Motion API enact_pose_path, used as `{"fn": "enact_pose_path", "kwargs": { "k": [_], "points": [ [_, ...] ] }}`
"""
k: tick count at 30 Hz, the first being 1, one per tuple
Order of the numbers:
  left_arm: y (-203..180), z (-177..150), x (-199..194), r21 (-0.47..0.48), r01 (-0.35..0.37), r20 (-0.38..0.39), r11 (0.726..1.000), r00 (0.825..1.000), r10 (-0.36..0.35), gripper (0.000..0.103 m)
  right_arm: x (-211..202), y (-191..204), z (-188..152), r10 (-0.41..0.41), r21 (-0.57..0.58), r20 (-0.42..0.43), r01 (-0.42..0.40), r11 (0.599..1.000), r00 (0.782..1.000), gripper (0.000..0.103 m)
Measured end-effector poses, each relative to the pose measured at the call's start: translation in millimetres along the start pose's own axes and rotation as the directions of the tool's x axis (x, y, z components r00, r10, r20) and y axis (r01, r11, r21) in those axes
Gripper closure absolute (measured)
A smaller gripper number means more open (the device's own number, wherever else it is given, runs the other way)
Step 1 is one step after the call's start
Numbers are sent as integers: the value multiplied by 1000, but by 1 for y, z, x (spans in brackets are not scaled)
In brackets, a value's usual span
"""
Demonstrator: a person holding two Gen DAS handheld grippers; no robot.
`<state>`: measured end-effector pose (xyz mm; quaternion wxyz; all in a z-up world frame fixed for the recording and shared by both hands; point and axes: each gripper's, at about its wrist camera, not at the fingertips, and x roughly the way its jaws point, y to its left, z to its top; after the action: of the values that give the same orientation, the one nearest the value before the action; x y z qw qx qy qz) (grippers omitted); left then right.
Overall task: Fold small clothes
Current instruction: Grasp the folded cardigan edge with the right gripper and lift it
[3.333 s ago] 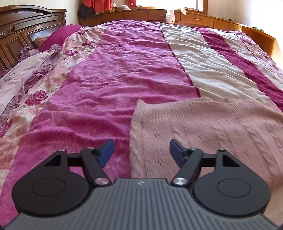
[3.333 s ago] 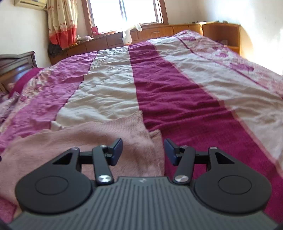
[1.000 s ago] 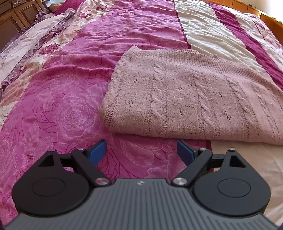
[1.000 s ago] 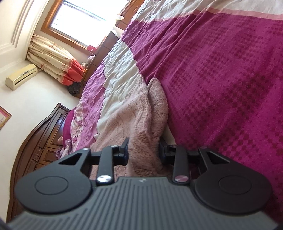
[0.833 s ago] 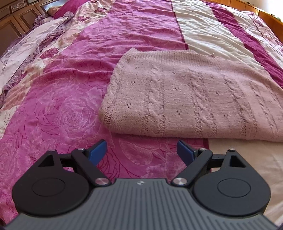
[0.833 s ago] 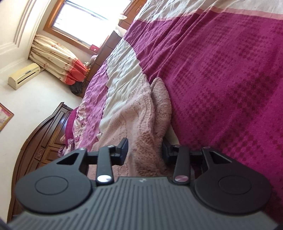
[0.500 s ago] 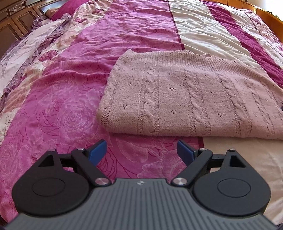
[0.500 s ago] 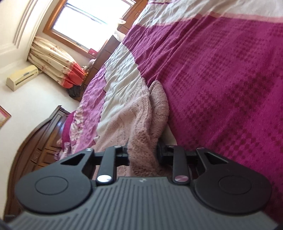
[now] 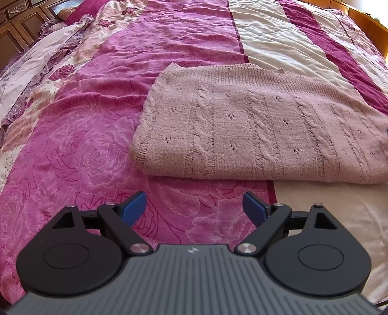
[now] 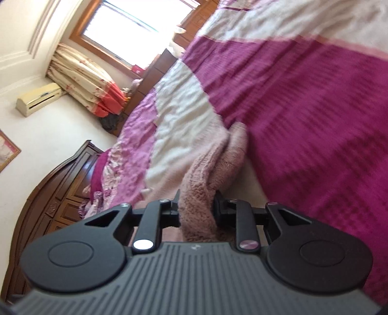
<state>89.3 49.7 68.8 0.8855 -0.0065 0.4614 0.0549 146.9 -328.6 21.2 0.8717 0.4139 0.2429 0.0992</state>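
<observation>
Sweater [image 9: 254, 130] lies folded on the bed [image 9: 97, 109]; soft, limp knit. Right gripper [image 10: 196, 210] fingers pinch its edge; left gripper [image 9: 194, 208] fingers spread, just short of the sweater's near fold.

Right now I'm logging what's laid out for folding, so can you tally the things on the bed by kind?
Knitted pink sweater: 1
Striped bedspread: 1
Floral quilt, bunched at the head end: 1
Magenta pillow: 1
Total: 4

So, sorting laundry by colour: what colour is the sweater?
Pale dusty pink sweater, cable-knit; clearest in the left wrist view.
</observation>
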Motion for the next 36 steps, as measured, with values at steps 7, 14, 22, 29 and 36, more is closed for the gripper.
{"fn": "enact_pose_path", "kwargs": {
  "k": [7, 14, 22, 29, 36],
  "points": [
    [15, -2, -4, -19, -6, -2, 1000, 1000, 6, 12, 8, 45, 7, 69, -77, -6, -69, 995, 998, 78],
    [39, -3, -12, -51, -19, 15, 999, 1000, 20, 12, 28, 91, 7, 120, -154, -40, -125, 980, 992, 78],
    [81, 0, -20, -93, -71, 34, 993, 997, 74, 12, 55, 152, -12, 189, -234, -113, -211, 949, 975, 78],
    [111, -2, -22, -121, -102, 43, 987, 993, 108, 12, 85, 200, -43, 242, -253, -201, -289, 923, 949, 78],
    [138, -6, -20, -150, -128, 37, 980, 990, 135, 12, 119, 233, -95, 235, -280, -313, -326, 903, 920, 78]
  ]
}}
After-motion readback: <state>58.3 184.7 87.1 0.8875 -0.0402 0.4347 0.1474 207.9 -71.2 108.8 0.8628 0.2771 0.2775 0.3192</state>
